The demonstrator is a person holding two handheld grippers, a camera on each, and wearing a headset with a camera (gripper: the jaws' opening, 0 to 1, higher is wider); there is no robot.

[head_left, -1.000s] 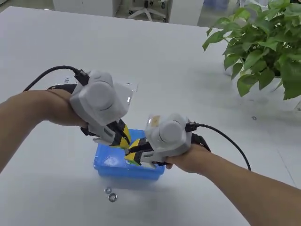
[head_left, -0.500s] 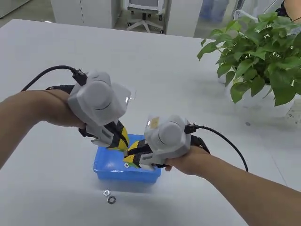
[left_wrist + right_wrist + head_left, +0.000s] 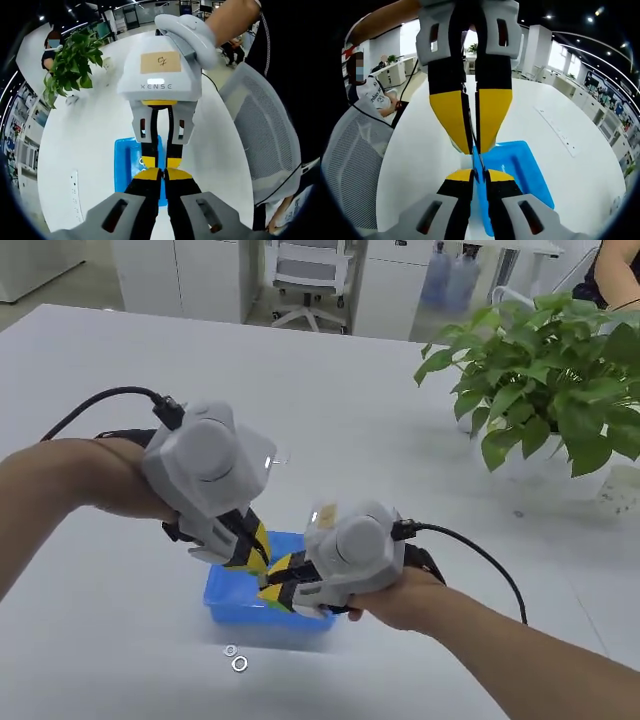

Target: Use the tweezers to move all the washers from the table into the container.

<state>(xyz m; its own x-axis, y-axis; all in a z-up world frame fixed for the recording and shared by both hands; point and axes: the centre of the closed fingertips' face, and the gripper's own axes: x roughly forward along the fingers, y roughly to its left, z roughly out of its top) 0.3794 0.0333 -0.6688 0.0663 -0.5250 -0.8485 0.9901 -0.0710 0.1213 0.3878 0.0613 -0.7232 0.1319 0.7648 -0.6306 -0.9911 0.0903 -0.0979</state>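
Observation:
A blue container [image 3: 226,602] sits on the white table [image 3: 330,400], and both grippers meet tip to tip just above it. My left gripper [image 3: 252,548] reaches down from the left and my right gripper [image 3: 276,588] comes in from the right. In the right gripper view a thin dark tweezers blade [image 3: 476,159] runs from the left gripper's shut yellow jaws into my right gripper [image 3: 475,176], which is shut on it over the container [image 3: 522,162]. In the left gripper view my left gripper [image 3: 163,175] is shut, facing the right one, with the container [image 3: 125,165] behind. Two washers [image 3: 236,658] lie on the table in front of the container.
A potted green plant [image 3: 545,370] stands at the back right of the table. A mesh office chair [image 3: 270,125] stands beside the table, and more chairs and cabinets lie beyond the far edge. Black cables trail from both grippers.
The head camera has tilted up, showing more of the room. Both grippers stay tip to tip over the container; the right one has edged slightly left and lower.

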